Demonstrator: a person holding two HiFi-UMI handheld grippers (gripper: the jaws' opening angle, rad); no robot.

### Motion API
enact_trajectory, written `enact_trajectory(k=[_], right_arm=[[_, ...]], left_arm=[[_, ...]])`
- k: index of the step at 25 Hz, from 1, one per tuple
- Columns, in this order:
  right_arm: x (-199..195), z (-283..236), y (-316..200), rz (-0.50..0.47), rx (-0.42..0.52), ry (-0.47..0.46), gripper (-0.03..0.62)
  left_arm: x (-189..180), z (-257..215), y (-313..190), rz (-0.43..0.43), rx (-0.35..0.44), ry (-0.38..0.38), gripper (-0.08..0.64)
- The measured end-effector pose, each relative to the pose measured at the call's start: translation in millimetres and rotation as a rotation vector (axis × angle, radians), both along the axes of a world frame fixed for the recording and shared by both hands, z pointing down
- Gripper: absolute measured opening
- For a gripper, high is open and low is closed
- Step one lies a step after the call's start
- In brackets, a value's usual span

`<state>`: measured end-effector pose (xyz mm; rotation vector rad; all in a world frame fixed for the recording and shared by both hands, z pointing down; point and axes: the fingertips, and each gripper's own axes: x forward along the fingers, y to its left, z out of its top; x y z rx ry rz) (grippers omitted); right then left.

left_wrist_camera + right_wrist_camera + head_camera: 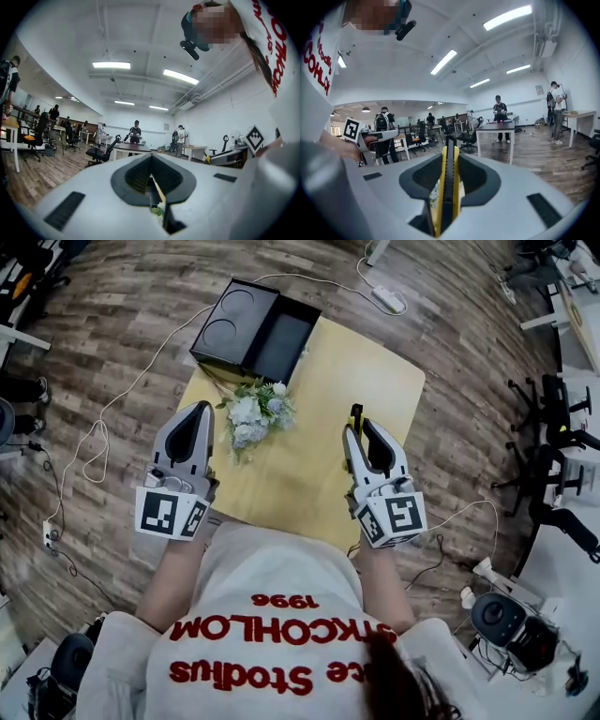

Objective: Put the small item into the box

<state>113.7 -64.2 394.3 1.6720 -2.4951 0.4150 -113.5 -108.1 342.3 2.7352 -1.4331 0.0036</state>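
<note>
Seen from the head camera, a person stood over a small wooden table (375,381), a gripper in each hand, both raised above it. The right gripper (354,424) had its claw clamped on the small item (355,412), a slim yellow-and-black tool, possibly a utility knife, standing upright between the pads. The left gripper (202,407) had its claw closed with nothing in it. An open black box (284,341) sat at the table's far left corner, well apart from the item. A bunch of white flowers (255,416) lay just in front of it. To do this step well, the right hand should probably keep its firm grip, carry the item over the flowers, and let go only once it is low inside the box's open half.
</note>
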Motion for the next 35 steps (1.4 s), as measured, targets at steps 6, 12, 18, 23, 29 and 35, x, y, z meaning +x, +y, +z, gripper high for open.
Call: enact_trajectory(k=[6,12,18,23,29,35], right_arm=[[3.9,-57.6,-6.2,0.015,0.15,-0.034,0.114],[4.1,-88.6,-12.9,0.027,0.218,-0.059,0.114],[2.3,-95.4,-18.7,0.022,0.229,-0.054,0.114],[-11.5,-87.4,-31.5,-0.004,0.211,-0.056,0.114],[-30.3,-74.5,-59.8,-0.053,0.18,-0.085,0.114],[-46.1,-57.6,-102.4,-0.087,0.15,-0.109,0.114]], left_arm=[[1.9,-25.7,-5.1,-0.007,0.06,0.008,0.006],[-0.7,-38.7,-12.4,-0.003,0.09,0.019,0.006],[-0.3,-36.8,-18.5,-0.004,0.081,0.025,0.006],[-8.7,-25.5,-28.5,-0.014,0.067,0.032,0.006],[-23.0,-9.9,-46.4,-0.047,0.038,0.025,0.006],[-33.1,10.1,-71.9,-0.084,0.005,0.014,0.006]])
